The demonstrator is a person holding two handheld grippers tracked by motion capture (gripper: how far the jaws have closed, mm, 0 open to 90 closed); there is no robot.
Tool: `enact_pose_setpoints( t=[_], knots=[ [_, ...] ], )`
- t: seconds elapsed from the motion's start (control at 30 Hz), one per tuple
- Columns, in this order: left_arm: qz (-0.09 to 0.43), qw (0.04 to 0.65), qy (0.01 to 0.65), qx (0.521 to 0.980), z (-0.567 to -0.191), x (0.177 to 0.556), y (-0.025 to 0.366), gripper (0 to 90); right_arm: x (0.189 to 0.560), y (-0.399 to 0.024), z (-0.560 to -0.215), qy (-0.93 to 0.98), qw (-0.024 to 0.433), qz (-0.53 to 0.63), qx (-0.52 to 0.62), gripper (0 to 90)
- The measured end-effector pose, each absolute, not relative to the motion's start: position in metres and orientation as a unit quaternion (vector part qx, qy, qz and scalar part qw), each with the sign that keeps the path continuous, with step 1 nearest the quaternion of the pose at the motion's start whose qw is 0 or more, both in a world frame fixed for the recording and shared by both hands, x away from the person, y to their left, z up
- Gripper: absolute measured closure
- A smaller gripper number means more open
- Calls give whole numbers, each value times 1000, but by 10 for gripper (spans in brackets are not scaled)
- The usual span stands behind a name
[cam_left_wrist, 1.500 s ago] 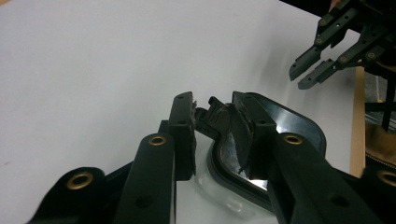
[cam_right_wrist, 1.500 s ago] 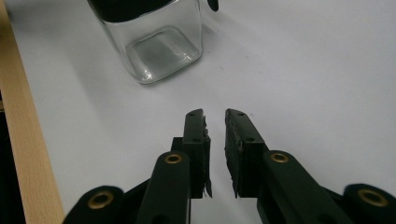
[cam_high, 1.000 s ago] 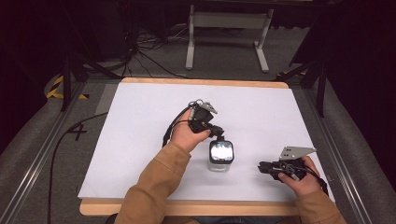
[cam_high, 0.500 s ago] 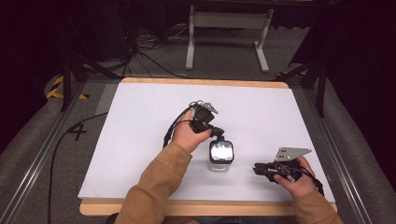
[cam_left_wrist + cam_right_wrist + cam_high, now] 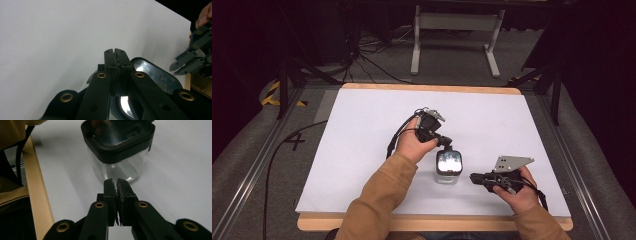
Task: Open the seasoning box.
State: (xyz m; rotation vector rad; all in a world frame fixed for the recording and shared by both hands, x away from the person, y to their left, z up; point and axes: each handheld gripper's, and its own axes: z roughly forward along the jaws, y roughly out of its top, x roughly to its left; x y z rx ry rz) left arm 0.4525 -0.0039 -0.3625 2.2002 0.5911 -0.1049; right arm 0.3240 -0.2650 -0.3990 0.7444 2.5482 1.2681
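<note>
Jar [image 5: 448,167]: a clear square container with a black-rimmed lid, standing upright on the white table [image 5: 362,150], towards its near edge and between the two hands; everything below is placed from it.
Left gripper [image 5: 443,141]: just behind the jar and over its far rim, hand tipped down; in the left gripper view its jaws meet with no gap above the glossy lid [image 5: 152,75]. I cannot tell whether they pinch a tab or merely press there.
Likely reason: it looks placed to steady the jar or work the lid from the back (a judgement, not something seen).
Right gripper [image 5: 474,177]: just right of the jar, low over the table, pointing at its side; in the right gripper view the jaws are together, holding nothing, short of the glass wall [image 5: 117,167].
Likely reason: lined up to approach the body.
Change: against the picture one second earlier, the right gripper has slid closer to the jar; the jar and left gripper look unmoved.
</note>
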Motion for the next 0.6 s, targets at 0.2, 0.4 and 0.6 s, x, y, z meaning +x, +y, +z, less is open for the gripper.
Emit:
enact_pose_setpoints(
  t=[0.2, 0.4, 0.6],
  knots=[
    [-43, 418, 236, 876, -363, 453, -4, 895, 322, -255, -394, 860, 95, 440, 242, 887],
    [-43, 419, 237, 875, -364, 453, -4, 896, 323, -247, -393, 857, 93, 446, 241, 889],
    [-37, 418, 236, 876, -364, 453, -5, 898, 325, -242, -390, 847, 104, 464, 238, 894]
  ],
)
